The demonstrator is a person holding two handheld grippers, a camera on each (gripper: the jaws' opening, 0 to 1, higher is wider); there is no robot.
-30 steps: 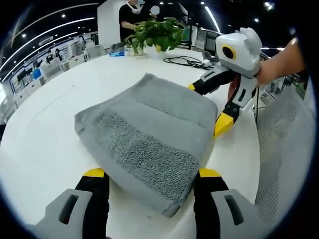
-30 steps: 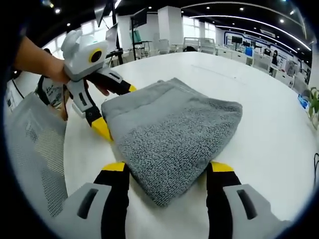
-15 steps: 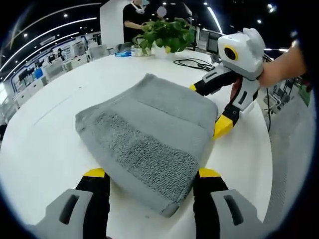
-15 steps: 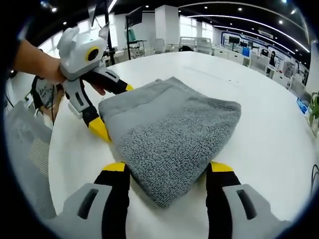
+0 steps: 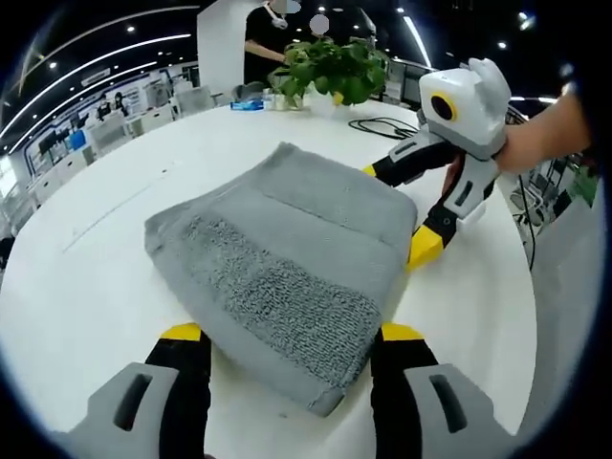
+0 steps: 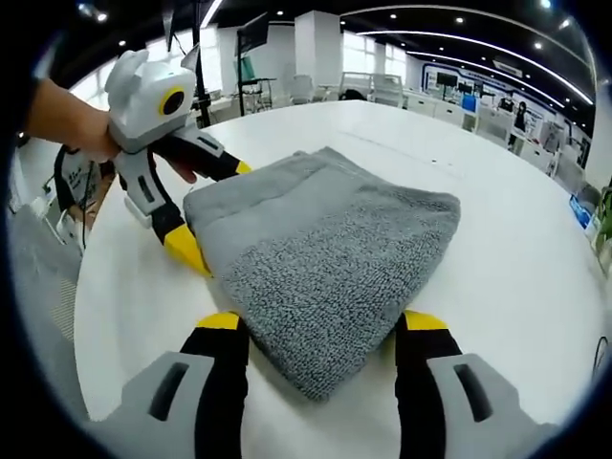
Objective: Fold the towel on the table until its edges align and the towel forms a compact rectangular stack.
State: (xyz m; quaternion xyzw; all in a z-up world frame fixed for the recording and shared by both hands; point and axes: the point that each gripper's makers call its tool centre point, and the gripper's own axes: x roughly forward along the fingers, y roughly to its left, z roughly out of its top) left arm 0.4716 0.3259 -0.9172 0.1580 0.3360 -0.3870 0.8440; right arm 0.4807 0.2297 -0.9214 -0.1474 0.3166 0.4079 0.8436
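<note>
While the folded grey towel (image 5: 277, 277) lies mid-frame on the white table (image 5: 86, 287), both grippers — left (image 5: 287, 337) and right (image 6: 320, 320) — stand released, jaws straddling its corners.

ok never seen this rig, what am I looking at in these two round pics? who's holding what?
No robot: a person holds a handheld two-jaw gripper in each hand, and a fisheye camera rides on each. The left gripper view looks along the left gripper; the right gripper enters from the right, held by a hand. The right gripper view is the mirror case. A folded grey towel lies on a white round table. Both grippers are open, jaws straddling opposite towel corners, nothing clamped. A potted plant and black cable sit at the far edge.
</note>
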